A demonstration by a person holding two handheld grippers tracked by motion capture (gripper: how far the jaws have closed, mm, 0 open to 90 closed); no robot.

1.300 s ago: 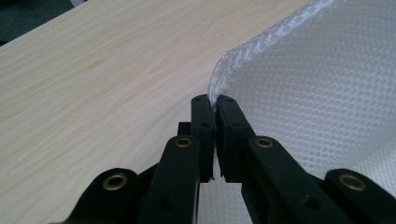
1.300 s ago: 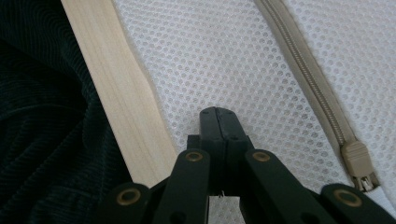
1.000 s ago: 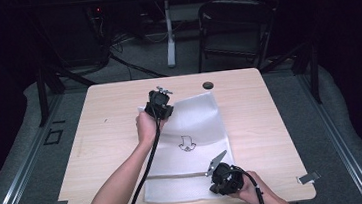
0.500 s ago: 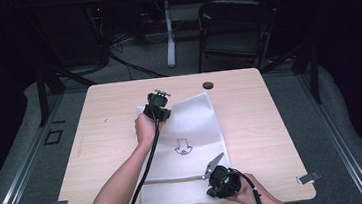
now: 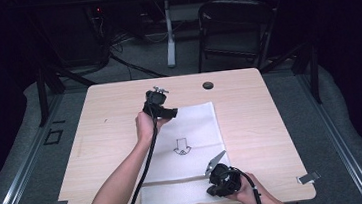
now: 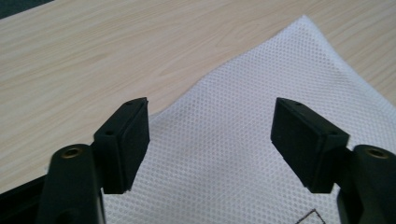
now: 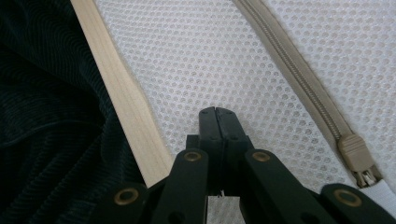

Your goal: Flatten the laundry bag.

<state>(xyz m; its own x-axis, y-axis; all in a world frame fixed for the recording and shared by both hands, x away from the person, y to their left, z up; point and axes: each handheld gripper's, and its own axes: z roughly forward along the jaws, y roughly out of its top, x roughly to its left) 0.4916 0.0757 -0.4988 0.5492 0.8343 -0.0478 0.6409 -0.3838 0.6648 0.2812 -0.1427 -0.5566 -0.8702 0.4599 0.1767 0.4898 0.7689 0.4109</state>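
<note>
A white mesh bag lies flat on the wooden table, with a printed arrow at its middle and a beige zipper across its near end. My left gripper hovers at the bag's far left corner; its jaws have just been opening. In the left gripper view the left gripper stands open with nothing between its pads, the mesh below. My right gripper is shut at the bag's near edge. Its tips rest over mesh beside the zipper slider; whether they pinch fabric is unclear.
A small black round object sits near the table's far edge. A dark chair and cables stand on the floor beyond. The table's near edge runs just beside the right gripper, with dark clothing past it.
The left gripper's jaws have gone from shut to open and let go of the bag's far left corner. The bag, raised before, now lies flat. The right gripper has stayed put.
</note>
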